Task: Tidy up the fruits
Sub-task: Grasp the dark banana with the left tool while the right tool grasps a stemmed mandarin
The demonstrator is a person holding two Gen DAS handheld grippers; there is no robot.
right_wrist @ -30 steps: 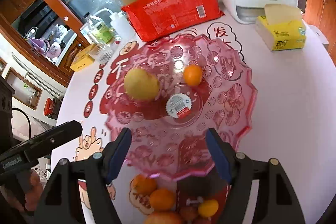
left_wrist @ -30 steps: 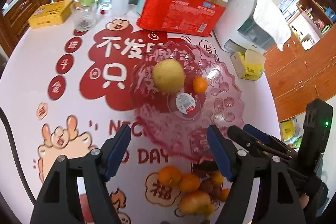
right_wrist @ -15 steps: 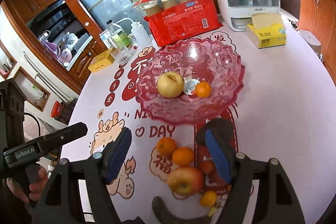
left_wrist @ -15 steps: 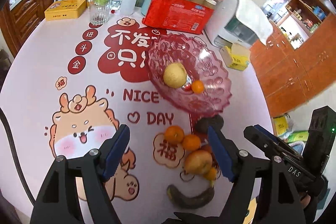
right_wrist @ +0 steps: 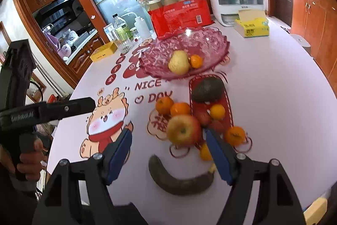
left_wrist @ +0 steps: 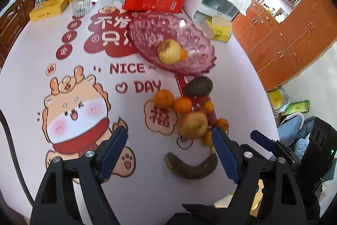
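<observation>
Right wrist view: the right claw [right_wrist: 168, 153] is seen open and empty above the near edge of the surface [right_wrist: 273, 98], its blue pads apart on either side of a red-yellow apple [right_wrist: 183, 129] but not touching it. In the left wrist view the left claw [left_wrist: 169, 153] is likewise open and empty; its jaws have just been opening further, with nothing between them.

A loose heap of fruit is found on the near part of the surface: the apple, several mandarins [right_wrist: 180, 109] beside and beyond it, a dark avocado [right_wrist: 207, 89] at the far end of the heap, and a blackened banana [right_wrist: 181, 182] nearest the claws. Further off, a pink glass bowl [right_wrist: 210, 41] is seen holding a yellow pear [right_wrist: 179, 62] and one small orange [right_wrist: 195, 61], so the sorting is judged as begun but mostly undone.

The apple is judged firm, smooth and fairly heavy; it is best taken across its widest part, since the round skin could slip out of the pads. The mandarins are likely lighter and softer, and can roll when a neighbour is lifted. The banana looks overripe and soft, so a gentle hold at mid-length is advised. The bowl is probably fragile, and fruit should be set in, not dropped.
</observation>
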